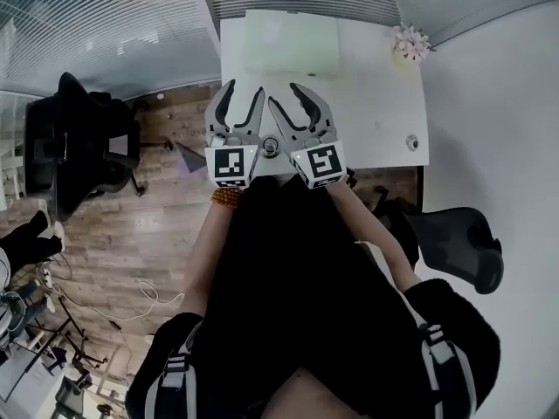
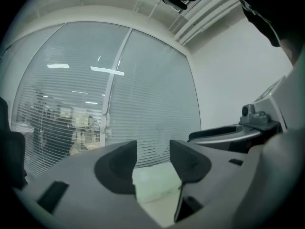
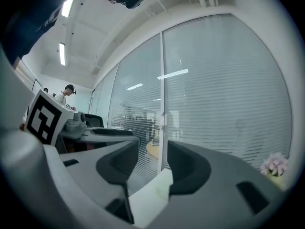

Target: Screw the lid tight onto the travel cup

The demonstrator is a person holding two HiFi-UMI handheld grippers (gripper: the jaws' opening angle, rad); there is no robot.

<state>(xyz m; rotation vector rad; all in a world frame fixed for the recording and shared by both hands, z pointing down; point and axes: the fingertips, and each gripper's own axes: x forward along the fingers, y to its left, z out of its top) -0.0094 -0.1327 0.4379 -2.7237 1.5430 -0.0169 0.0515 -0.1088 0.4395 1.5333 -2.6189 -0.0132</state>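
Left gripper (image 2: pixel 152 157): jaws stand apart and nothing is between them. Through the gap only the pale worktop (image 1: pixel 376 103) and the glass wall with blinds (image 2: pixel 143 89) show.

Right gripper (image 3: pixel 152 159): the same, jaws apart with a moderate gap and nothing between the pads. The worktop's edge shows through the gap.

Both grippers are held side by side, nearly touching, above the near edge of the worktop. They point level across it towards the glass wall.

Worktop, outward from the grippers:
- A pale green mat (image 1: pixel 291 42) lies at the far end, straight ahead.
- A small flower pot (image 1: pixel 411 42) stands at the far right corner.
- A small round thing (image 1: pixel 412 142) sits close to the right edge.

Neither gripper view shows a travel cup or a lid. The small round thing is the only candidate, perhaps the cup seen end-on from above. It is too small to confirm, so whether a lid sits on it cannot be told.

Judgement: if that is the cup, it lies to the right of both grippers, well apart from them and at about their own depth on the worktop. The right gripper is the nearer one. Its long axis would stand upright, so a gripper pointing level would meet its side and would have to swing right to reach it.
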